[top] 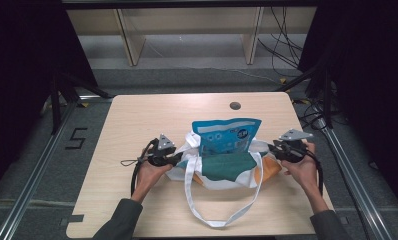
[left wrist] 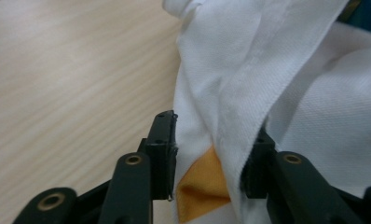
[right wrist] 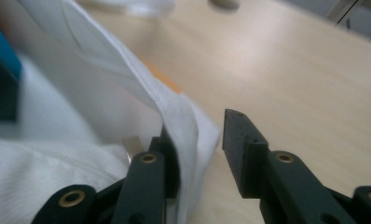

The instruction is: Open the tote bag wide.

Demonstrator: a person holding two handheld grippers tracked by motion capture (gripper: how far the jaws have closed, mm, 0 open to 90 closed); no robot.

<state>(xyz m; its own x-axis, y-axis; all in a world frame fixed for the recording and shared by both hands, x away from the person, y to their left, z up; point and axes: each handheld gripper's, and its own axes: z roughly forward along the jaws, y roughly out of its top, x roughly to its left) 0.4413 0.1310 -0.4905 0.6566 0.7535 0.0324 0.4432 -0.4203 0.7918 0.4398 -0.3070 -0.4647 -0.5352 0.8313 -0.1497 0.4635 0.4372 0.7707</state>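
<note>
Near me, the strap [top: 207, 207] loops loose toward the table [top: 137, 120] edge. The bag [top: 222, 177] lies mid-table, both grippers at its sides. The left gripper [left wrist: 209, 154] is spread, cloth loose between its jaws; the right gripper [right wrist: 200, 149] is likewise parted. Unheld, the mouth may sag and the blue pouch [top: 226, 135] behind could tip out.

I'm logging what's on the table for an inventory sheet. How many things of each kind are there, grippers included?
White tote bag: 1
Blue pouch standing in the bag: 1
Dark green item in the bag: 1
Handheld grippers, left gripper and right gripper, one at each end of the bag: 2
Total: 5
</note>
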